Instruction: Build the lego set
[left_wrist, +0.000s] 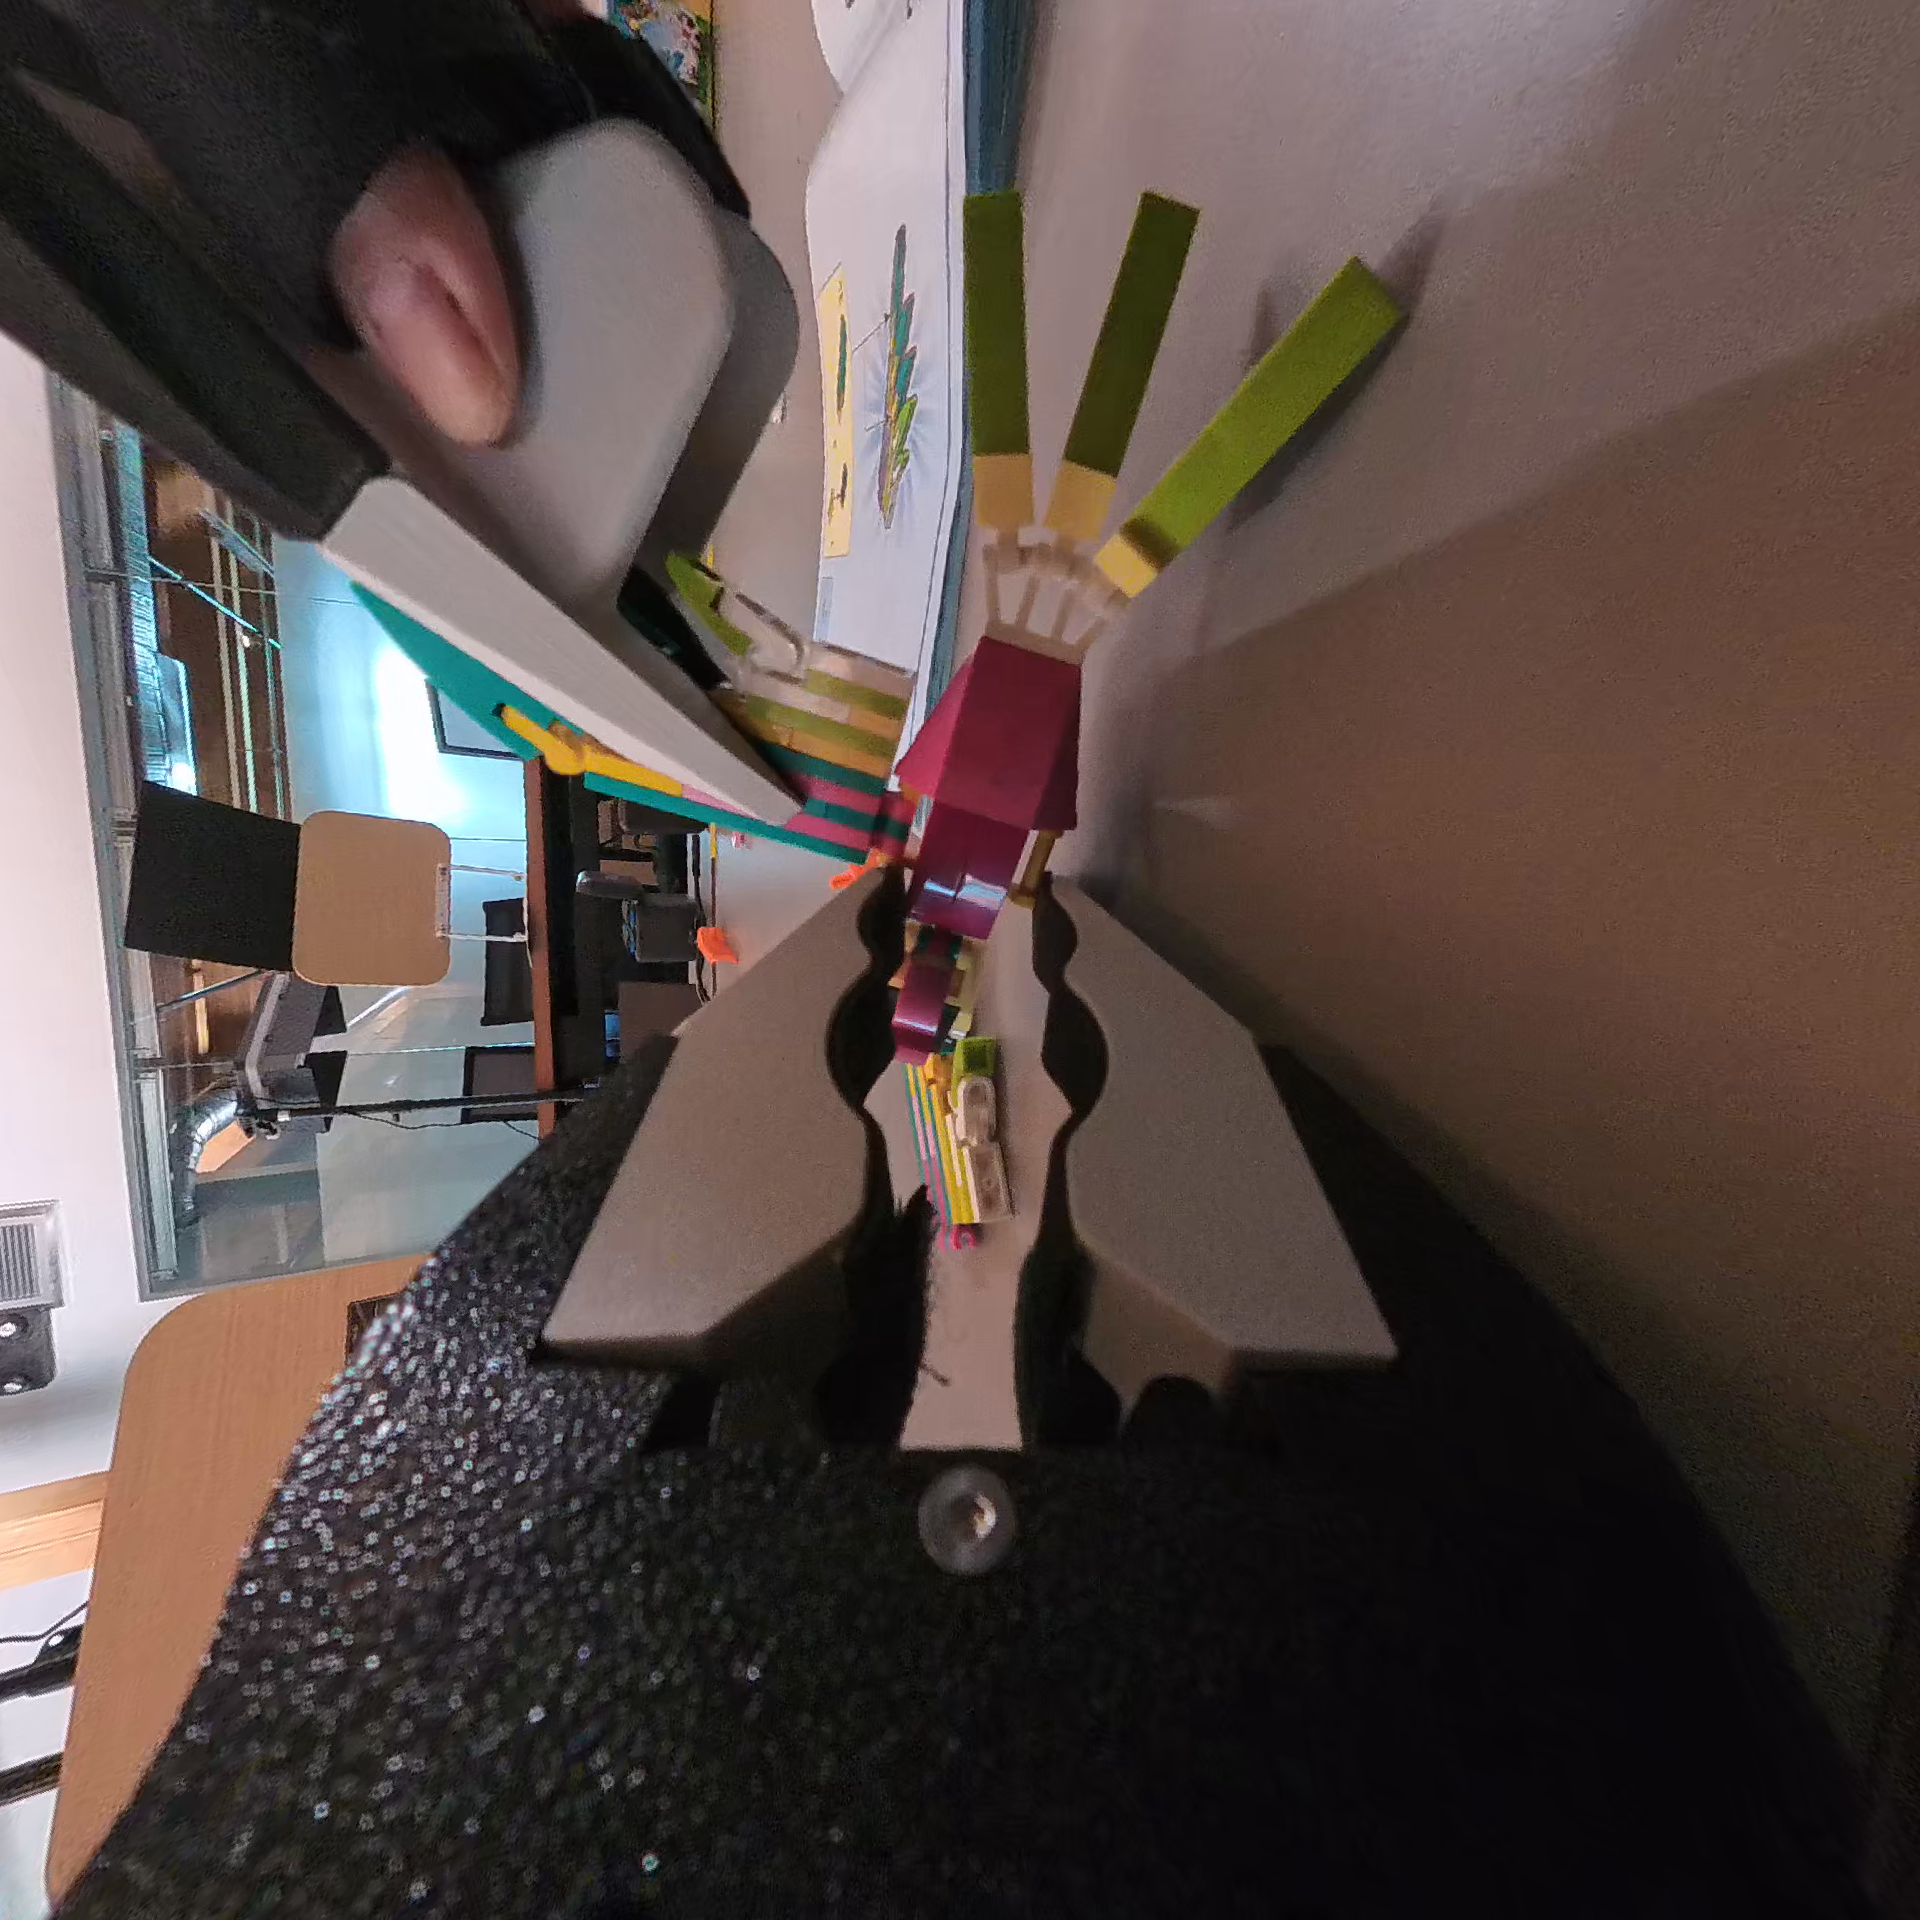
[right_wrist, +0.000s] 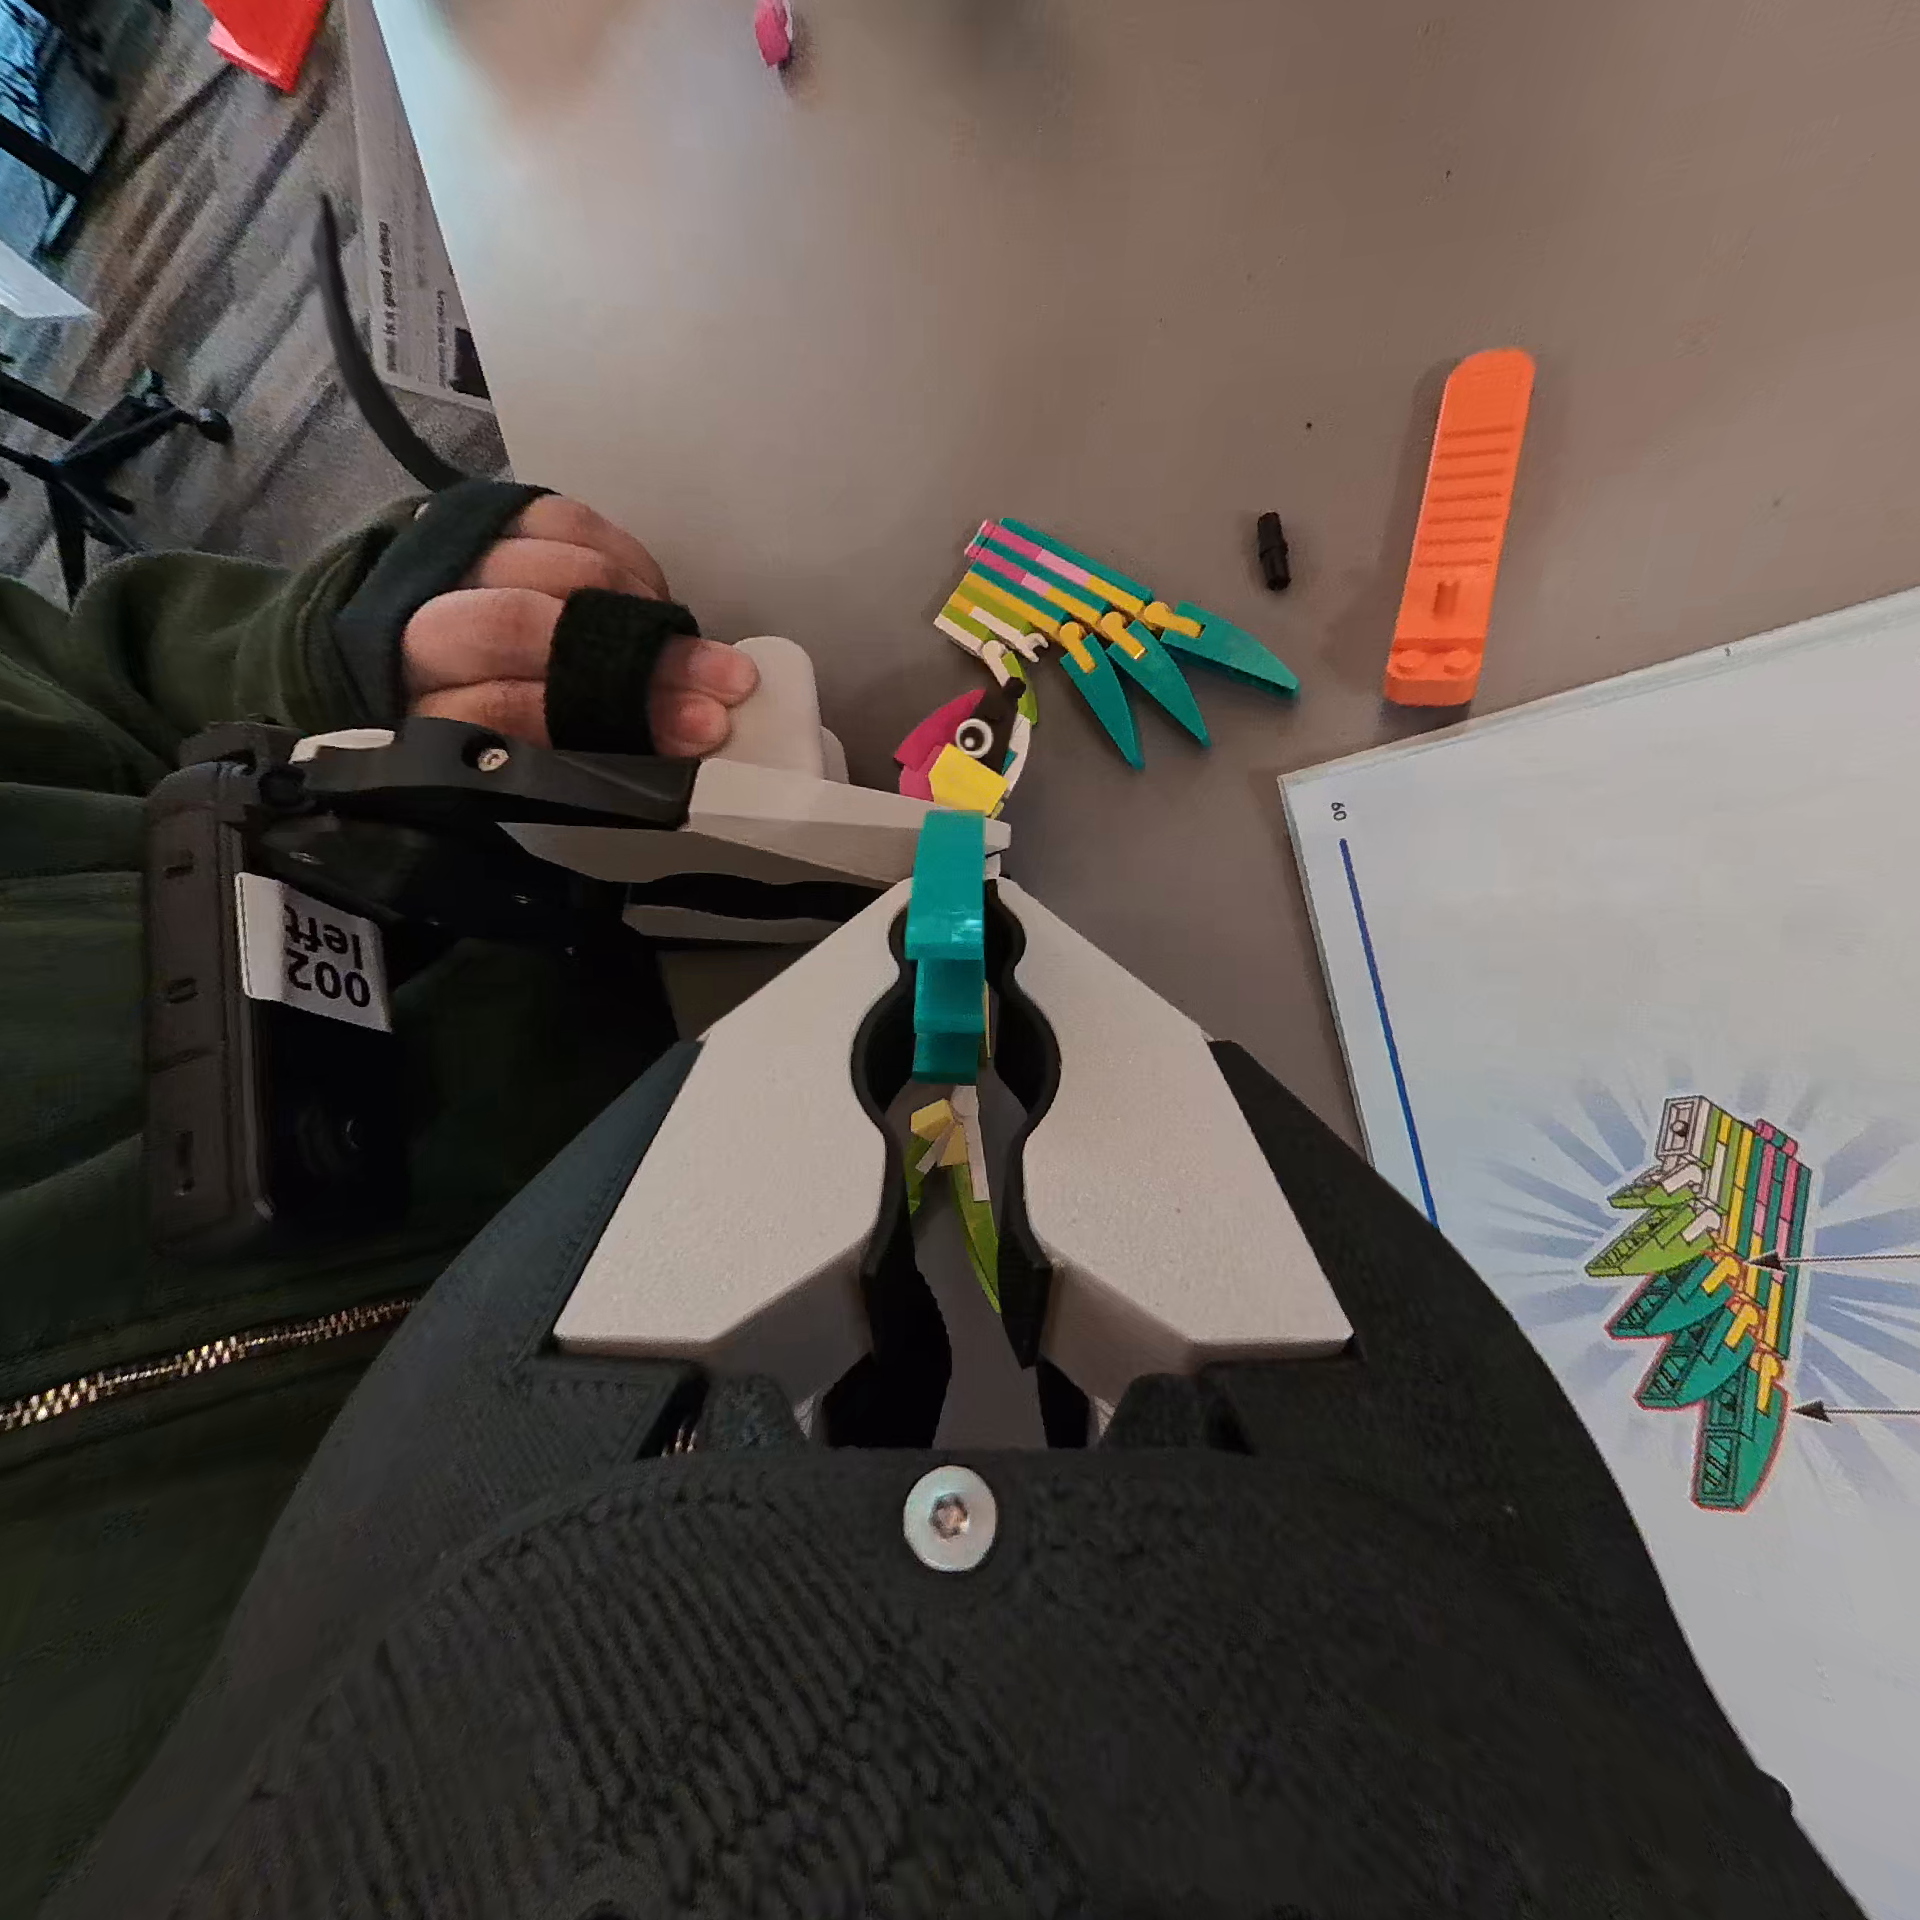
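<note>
Between the right gripper (right_wrist: 951, 935), its jaws clamped on a teal wing (right_wrist: 943, 956), and the left gripper (left_wrist: 961, 935), jaws pinching the bird body (left_wrist: 987, 769), the wing-joining step seems underway. Next: careful alignment. Farther off on the tabletop (right_wrist: 1039, 260) lies the finished wing (right_wrist: 1101, 623).

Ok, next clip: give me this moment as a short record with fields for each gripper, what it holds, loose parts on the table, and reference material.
left gripper: shut on the bird body, magenta, green tail feathers fanned out
right gripper: shut on the wing assembly, teal and lime
loose on table: finished wing; orange brick separator; small black pin
reference: instruction booklet, open beside the work
table: grey
</note>
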